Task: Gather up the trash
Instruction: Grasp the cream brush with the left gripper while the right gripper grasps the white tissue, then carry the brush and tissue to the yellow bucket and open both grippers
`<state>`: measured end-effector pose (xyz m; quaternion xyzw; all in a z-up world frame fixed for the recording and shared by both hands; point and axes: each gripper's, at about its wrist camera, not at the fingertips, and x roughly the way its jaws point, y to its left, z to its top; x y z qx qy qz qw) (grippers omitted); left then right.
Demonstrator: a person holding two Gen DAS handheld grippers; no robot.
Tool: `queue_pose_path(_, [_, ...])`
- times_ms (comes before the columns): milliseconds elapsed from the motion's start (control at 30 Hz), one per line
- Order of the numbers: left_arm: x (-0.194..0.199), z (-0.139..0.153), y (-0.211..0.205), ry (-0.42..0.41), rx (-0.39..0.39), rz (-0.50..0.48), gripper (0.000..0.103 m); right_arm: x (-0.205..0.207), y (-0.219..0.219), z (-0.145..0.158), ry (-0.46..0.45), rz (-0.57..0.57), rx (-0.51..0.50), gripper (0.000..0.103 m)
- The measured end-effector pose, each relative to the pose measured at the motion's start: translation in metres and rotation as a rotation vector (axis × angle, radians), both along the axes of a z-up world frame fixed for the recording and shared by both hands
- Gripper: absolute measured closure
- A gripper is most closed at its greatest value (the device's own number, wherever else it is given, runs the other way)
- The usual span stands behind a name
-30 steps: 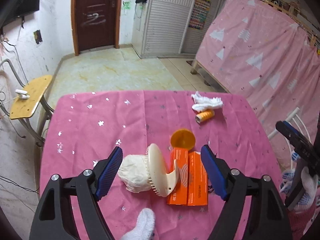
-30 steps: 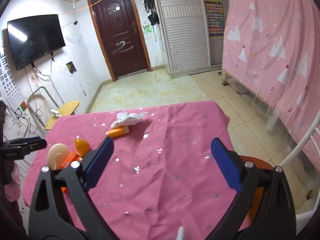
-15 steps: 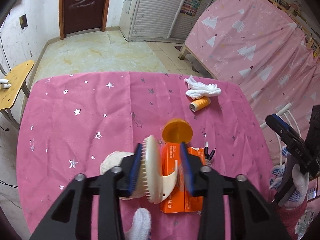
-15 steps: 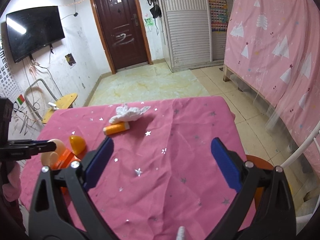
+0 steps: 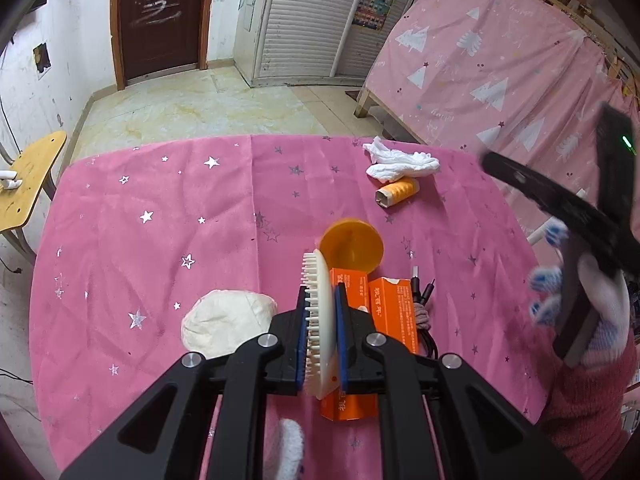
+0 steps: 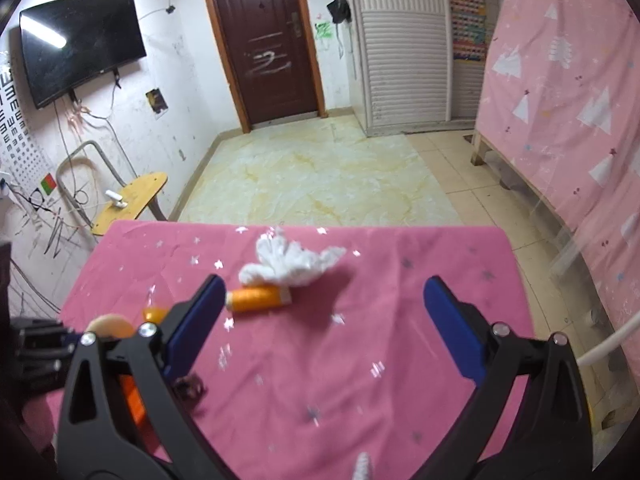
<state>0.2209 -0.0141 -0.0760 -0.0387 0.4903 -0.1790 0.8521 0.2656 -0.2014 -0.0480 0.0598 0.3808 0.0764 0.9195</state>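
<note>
Left wrist view, bottom centre: my left gripper (image 5: pixel 320 336) pinches the cream brush (image 5: pixel 319 320) edge-on, could twist out. Right gripper (image 6: pixel 320 328) gapes wide toward tissue (image 6: pixel 294 264), frame centre.

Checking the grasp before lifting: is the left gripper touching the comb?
Touching. In the left wrist view the left gripper has both blue pads pressed against the flat sides of the cream comb, with no gap visible.

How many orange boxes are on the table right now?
2. One orange box lies just behind the clamped comb, partly hidden by the left gripper; the second box lies beside it on the right.
</note>
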Motion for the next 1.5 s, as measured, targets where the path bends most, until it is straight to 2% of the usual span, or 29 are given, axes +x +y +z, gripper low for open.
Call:
queue_pose_path(200, [-0.004,-0.002,0.002,-0.016,0.001,-0.006,0.1,0.049,0.018,-0.026,0.104,0.049,0.036,0.007])
queue_pose_path(367, [-0.006,-0.002,0.003,-0.02,-0.014,-0.006,0.1,0.073,0.037,-0.05,0.18,0.065,-0.01,0.007])
queue_pose_path(400, [-0.006,-0.002,0.004,-0.017,-0.02,-0.006,0.1,0.075,0.04,-0.053,0.184,0.066,-0.018,0.015])
queue_pose_path(433, [-0.006,-0.002,0.006,-0.014,-0.027,-0.008,0.1,0.076,0.042,-0.055,0.185,0.061,-0.033,0.029])
queue_pose_path(467, [-0.006,-0.003,0.008,-0.012,-0.03,-0.008,0.1,0.076,0.044,-0.055,0.176,0.057,-0.054,0.035])
queue_pose_path(533, [-0.005,-0.002,0.011,-0.014,-0.033,-0.004,0.1,0.074,0.046,-0.054,0.177,0.07,-0.049,0.059])
queue_pose_path(767, [-0.01,0.0,0.013,-0.019,-0.023,0.023,0.1,0.056,0.04,-0.037,0.12,0.075,-0.038,0.085])
queue_pose_path(1167, [-0.037,0.035,0.015,-0.094,-0.013,0.064,0.1,0.014,0.023,0.002,0.029,0.078,0.025,0.088])
queue_pose_path(1500, [-0.059,0.071,-0.01,-0.169,0.001,0.028,0.099,-0.037,-0.021,0.031,-0.062,0.033,0.07,0.088])
